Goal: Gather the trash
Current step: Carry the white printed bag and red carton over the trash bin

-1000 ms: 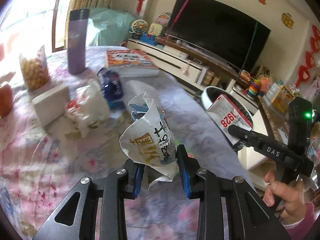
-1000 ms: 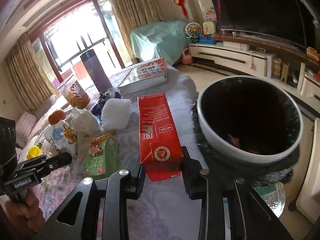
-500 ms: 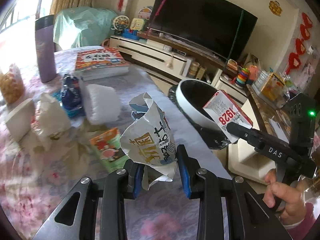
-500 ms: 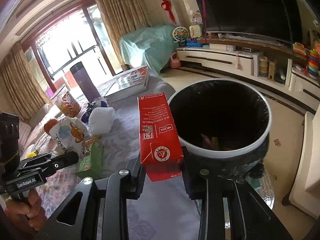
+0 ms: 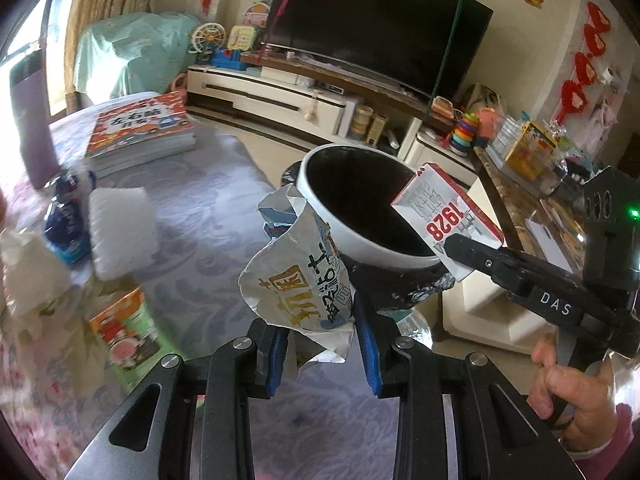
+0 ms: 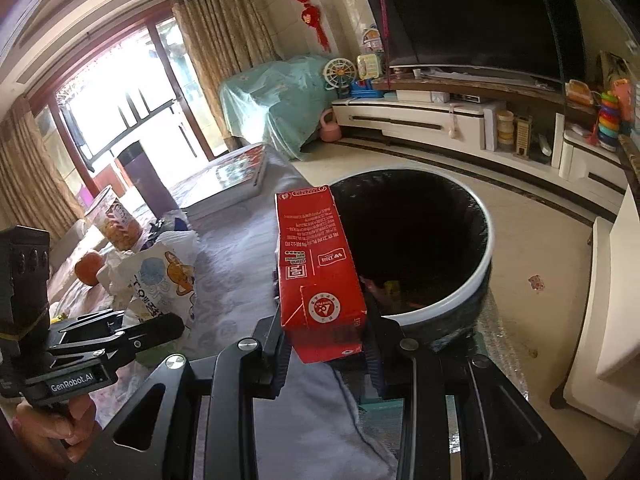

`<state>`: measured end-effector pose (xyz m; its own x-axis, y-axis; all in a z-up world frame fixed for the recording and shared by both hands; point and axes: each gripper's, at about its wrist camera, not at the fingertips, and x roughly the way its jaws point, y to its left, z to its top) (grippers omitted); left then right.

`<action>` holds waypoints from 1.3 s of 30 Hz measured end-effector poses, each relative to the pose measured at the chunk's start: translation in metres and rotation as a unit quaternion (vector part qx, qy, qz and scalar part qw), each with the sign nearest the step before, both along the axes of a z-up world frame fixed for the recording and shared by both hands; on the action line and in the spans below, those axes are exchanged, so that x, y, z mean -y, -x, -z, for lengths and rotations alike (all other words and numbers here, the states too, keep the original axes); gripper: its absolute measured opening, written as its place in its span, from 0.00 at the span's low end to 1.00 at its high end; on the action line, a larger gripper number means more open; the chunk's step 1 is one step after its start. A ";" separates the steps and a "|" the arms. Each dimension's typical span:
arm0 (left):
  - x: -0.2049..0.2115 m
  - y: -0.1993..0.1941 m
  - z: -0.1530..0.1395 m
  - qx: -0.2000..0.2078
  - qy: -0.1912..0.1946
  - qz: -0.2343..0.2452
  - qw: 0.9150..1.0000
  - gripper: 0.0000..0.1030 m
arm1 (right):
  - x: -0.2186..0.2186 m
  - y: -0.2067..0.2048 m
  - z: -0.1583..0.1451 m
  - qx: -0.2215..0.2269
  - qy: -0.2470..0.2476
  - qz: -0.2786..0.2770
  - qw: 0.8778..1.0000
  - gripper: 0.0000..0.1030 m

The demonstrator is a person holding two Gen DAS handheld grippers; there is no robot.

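Right wrist: hand-held gripper (image 6: pixel 326 354) clamps red carton (image 6: pixel 318 272) (beside bin (image 6: pixel 478 276)).

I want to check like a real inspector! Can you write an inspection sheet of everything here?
Surface: table under a purple flowered cloth.
Job's things: crumpled wrapper and red carton, both held near the black trash bin.
Clutter: books, purple flask, green packet, white foam, orange.
Grippers: left gripper shut on the wrapper; right gripper shut on the carton.
Cables: nothing seen.
Surroundings: TV, curtains.
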<state>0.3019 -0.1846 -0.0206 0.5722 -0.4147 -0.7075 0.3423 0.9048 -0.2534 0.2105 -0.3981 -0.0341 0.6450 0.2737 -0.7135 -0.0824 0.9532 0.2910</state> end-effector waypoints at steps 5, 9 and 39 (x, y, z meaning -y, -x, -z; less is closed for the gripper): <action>0.013 -0.013 -0.001 -0.001 -0.003 0.007 1.000 0.29 | 0.013 -0.005 0.001 -0.004 0.004 0.008 1.000 0.31; 0.025 -0.024 -0.001 -0.001 -0.004 0.014 1.000 0.29 | 0.021 -0.009 0.001 -0.006 0.006 0.013 1.000 0.31; 0.098 -0.103 -0.002 -0.021 -0.047 0.057 0.997 0.30 | 0.065 -0.058 0.018 -0.055 -0.003 0.028 0.998 0.31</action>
